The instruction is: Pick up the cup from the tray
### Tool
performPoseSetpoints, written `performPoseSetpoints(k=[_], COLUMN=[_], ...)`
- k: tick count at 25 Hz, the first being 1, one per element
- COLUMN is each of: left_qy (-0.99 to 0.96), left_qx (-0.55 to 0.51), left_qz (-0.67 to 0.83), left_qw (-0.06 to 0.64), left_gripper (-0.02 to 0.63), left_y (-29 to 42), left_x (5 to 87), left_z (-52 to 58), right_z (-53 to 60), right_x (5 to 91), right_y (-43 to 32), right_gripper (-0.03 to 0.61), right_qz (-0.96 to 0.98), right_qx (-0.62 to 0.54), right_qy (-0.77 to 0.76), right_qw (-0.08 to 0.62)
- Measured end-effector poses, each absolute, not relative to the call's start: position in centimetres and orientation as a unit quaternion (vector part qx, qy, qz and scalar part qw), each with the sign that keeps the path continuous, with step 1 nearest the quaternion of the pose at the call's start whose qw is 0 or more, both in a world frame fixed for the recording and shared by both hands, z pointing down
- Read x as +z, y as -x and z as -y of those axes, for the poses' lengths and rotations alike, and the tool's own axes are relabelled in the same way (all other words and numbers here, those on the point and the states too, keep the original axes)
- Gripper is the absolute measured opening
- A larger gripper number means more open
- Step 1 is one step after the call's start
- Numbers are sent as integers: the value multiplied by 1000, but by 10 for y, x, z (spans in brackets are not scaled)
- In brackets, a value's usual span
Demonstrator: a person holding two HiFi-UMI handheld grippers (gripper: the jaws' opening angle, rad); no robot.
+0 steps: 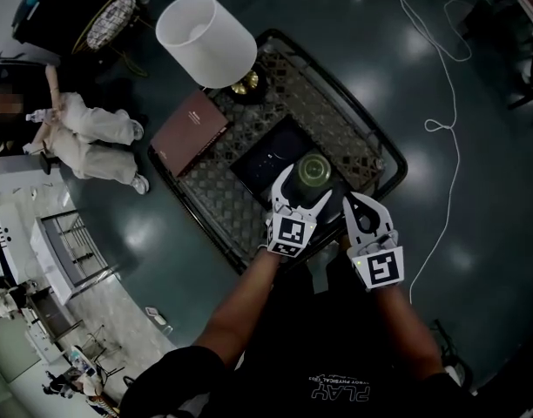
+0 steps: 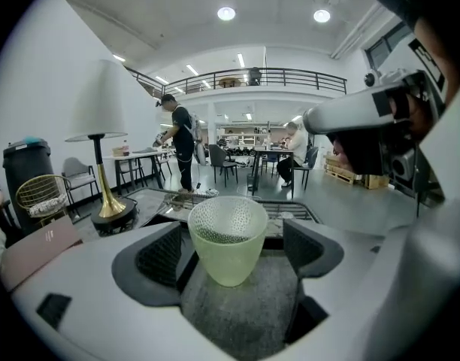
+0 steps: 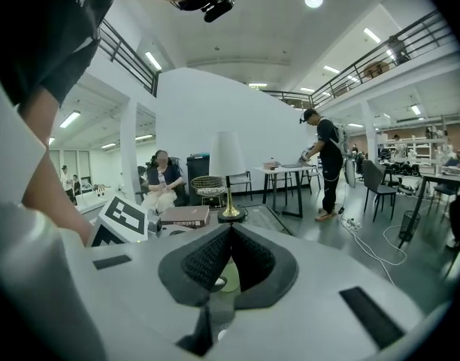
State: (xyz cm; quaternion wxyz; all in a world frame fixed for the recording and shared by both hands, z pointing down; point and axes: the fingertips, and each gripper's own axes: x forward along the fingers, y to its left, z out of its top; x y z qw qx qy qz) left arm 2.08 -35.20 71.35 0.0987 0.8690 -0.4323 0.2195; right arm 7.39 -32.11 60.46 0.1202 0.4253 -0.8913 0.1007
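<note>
The cup (image 2: 227,235), a pale green one with a dimpled wall, stands upright on the dark tray (image 1: 265,162) on the table (image 1: 340,122), just between the jaws of the left tongs (image 2: 236,248). These jaws are spread wide and neither pad touches the cup. The right tongs (image 3: 230,239) are closed with nothing in them and wait just beside. To do this step well, I think the left tongs should stay level and centred, close gently on the lower half of the wall where it narrows, and then rise straight up so the cup does not tip. The head view is dark, so the rim of the tray is hard to make out, and whether the cup holds any liquid I cannot tell.
</note>
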Motion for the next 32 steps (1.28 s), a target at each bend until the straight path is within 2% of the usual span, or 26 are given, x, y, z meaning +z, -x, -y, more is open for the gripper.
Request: performPoseSetpoints(k=[12, 32], left_qy=[-855, -856], left_qx=[217, 225], left_qz=[448, 450], left_qw=[144, 118], left_gripper=[414, 383], left_y=[-35, -34], left_x=[750, 753], left_z=[372, 386], right_z=[323, 324], right_x=[629, 637], right_y=[-87, -95], right_gripper=[11, 11], right_qz=[887, 885], right_qx=[117, 121], right_qy=[-424, -423], right_qw=[138, 151])
